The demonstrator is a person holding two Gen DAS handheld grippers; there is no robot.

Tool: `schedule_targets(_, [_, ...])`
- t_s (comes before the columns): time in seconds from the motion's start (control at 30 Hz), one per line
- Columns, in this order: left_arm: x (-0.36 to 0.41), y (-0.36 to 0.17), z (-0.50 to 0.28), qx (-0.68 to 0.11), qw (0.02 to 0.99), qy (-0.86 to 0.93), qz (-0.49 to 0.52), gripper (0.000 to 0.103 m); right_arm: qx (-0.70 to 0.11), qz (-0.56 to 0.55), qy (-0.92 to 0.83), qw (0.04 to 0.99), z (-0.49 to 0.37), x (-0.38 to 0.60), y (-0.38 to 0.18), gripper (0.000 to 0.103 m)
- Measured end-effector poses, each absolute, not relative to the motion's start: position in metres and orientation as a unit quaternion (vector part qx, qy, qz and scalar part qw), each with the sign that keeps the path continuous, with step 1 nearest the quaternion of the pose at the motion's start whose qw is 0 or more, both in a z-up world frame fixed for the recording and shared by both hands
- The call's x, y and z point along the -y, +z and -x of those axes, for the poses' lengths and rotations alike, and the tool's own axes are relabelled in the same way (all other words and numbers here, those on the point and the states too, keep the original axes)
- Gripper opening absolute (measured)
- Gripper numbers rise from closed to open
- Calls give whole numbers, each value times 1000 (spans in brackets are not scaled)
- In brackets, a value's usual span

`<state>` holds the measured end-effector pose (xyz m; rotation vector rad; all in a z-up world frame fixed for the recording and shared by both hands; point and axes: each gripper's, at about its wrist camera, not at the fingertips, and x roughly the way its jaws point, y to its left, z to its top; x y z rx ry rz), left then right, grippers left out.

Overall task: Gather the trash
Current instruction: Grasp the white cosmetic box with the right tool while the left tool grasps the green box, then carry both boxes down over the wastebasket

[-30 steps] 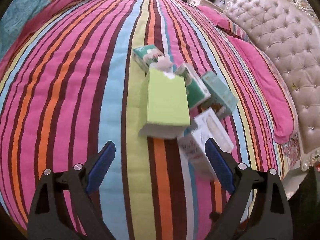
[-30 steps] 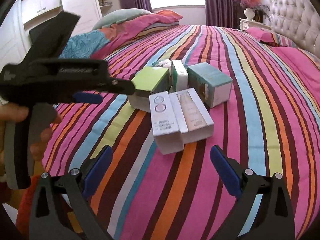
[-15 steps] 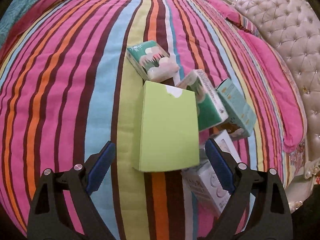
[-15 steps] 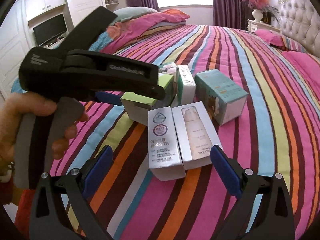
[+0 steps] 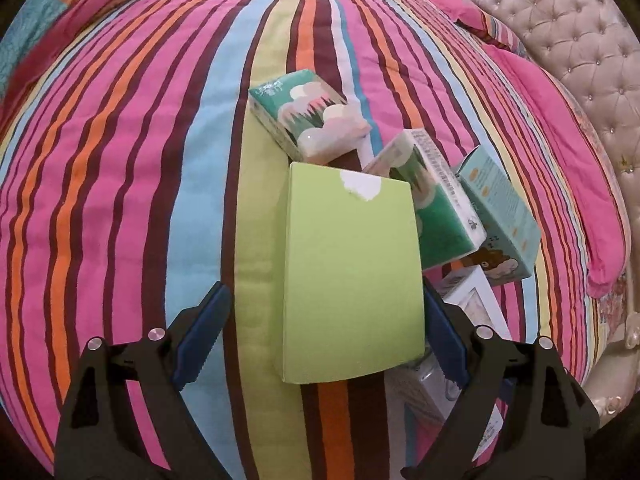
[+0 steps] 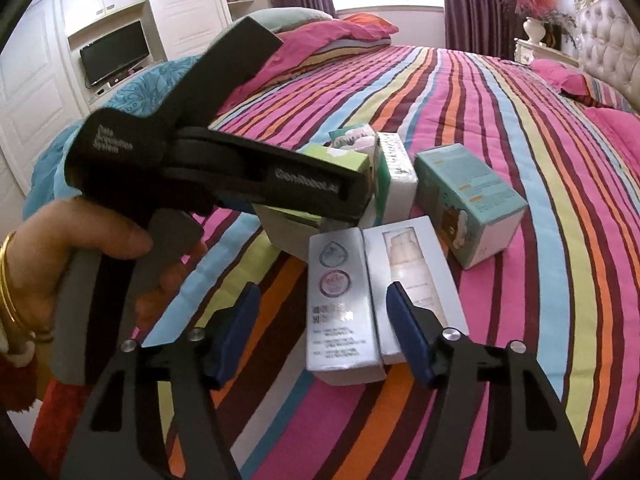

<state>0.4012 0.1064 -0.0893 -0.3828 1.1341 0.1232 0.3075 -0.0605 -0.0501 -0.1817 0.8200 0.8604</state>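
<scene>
Left wrist view: the left hand-held gripper (image 5: 320, 336) straddles the near end of the green box (image 5: 352, 276), which lies flat on the striped bed (image 5: 120, 200). Its jaws have just been closing with the box between them; the right pad sits against the box's right edge, while bedspread still shows between the left pad and the left edge, so the grip is not yet made. The steep downward aim seems chosen so the pads can take the box by its long sides. Just right of it lies the white box (image 5: 468, 300), partly hidden. Farther off, touching the green box's far end, are a tissue pack (image 5: 308, 120), a green pack (image 5: 436, 204) leaning on edge, and a teal box (image 5: 500, 216).

In the right wrist view, the right hand-held gripper (image 6: 324, 332) has also just been closing. Its jaws stand apart over the near end of the white box (image 6: 380, 280), with no pad pressing on it. A person's hand (image 6: 80, 248) holds the left tool at left. The trash is bunched mid-bed, probably so both tools can reach it.
</scene>
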Motion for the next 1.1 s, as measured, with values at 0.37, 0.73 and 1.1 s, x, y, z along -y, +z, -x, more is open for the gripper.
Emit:
schedule_targets(0.37, [-110,-95,-399,-527,829,43,182,60,-386,214,378,814,-295,23,-78,39])
schedule_targets(0.73, [-129,-89,-368,-504,835,35,219,60,-424,89,372,821,-301,54,-73,29])
schedule_targets(1.1, [-126,-68,-317,-485,850,30,205,60,-441,55,342,828,-280,87,-62,29])
